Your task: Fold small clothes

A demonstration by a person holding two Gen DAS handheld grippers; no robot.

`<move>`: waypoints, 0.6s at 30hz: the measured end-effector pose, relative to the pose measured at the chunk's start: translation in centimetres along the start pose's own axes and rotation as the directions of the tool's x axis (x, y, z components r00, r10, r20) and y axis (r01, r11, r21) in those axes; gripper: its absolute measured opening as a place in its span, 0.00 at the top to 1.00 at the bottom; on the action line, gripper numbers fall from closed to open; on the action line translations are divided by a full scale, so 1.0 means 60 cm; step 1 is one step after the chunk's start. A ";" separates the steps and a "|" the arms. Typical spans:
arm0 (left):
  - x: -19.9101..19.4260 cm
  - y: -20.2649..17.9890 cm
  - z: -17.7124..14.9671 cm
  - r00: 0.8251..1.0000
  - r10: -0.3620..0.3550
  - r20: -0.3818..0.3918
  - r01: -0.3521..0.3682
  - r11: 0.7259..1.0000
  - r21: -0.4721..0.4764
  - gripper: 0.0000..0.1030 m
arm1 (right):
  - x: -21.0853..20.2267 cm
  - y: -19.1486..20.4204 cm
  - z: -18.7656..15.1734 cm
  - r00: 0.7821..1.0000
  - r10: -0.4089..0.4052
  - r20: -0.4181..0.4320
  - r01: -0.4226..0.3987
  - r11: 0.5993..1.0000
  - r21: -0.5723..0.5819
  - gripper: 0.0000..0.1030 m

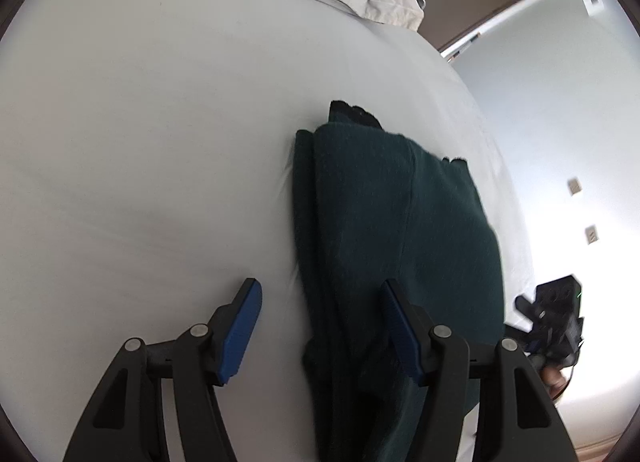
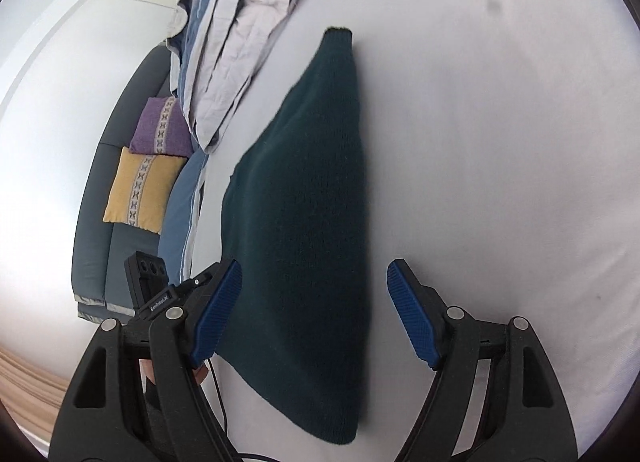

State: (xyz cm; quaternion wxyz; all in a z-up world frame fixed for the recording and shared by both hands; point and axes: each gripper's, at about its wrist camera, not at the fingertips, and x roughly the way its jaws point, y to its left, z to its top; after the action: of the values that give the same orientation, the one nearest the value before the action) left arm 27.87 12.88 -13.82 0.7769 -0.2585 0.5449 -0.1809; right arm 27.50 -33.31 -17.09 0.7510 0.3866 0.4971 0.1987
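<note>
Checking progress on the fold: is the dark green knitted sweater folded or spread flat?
Folded. The dark green knitted sweater lies as a narrow strip on the white bed sheet, with stacked layers along its edge in the left wrist view.

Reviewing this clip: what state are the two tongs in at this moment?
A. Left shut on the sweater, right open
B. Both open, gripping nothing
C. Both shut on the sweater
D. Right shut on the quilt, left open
B: the left tongs and right tongs both stand spread wide over the dark green sweater, with no fabric pinched between their blue pads.

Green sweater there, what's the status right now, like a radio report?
Left gripper jaws open, right gripper jaws open, neither holding anything. Green sweater lies folded lengthwise on white bed. Folded bedding nearby, apart from it.
</note>
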 end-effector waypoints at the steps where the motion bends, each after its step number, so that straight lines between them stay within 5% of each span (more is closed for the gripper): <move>1: 0.004 0.003 0.007 1.000 -0.016 -0.006 0.016 1.000 -0.018 0.38 | 0.009 0.002 0.000 1.000 0.010 -0.007 -0.010 1.000 -0.003 0.27; 12: 0.041 0.027 0.052 0.982 -0.169 -0.081 0.150 0.969 -0.198 0.39 | 0.058 0.001 0.015 0.998 0.011 -0.056 -0.010 1.000 0.019 0.42; 18: 0.046 -0.018 0.042 0.994 -0.073 -0.079 0.064 0.991 -0.115 0.71 | 0.059 0.017 0.011 0.998 -0.050 -0.047 0.049 0.999 -0.010 0.56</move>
State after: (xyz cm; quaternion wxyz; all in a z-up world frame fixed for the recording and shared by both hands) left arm 31.14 11.00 -14.56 0.7310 -0.3126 0.5770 -0.1871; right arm 29.68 -30.53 -18.28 0.7454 0.3662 0.5231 0.1913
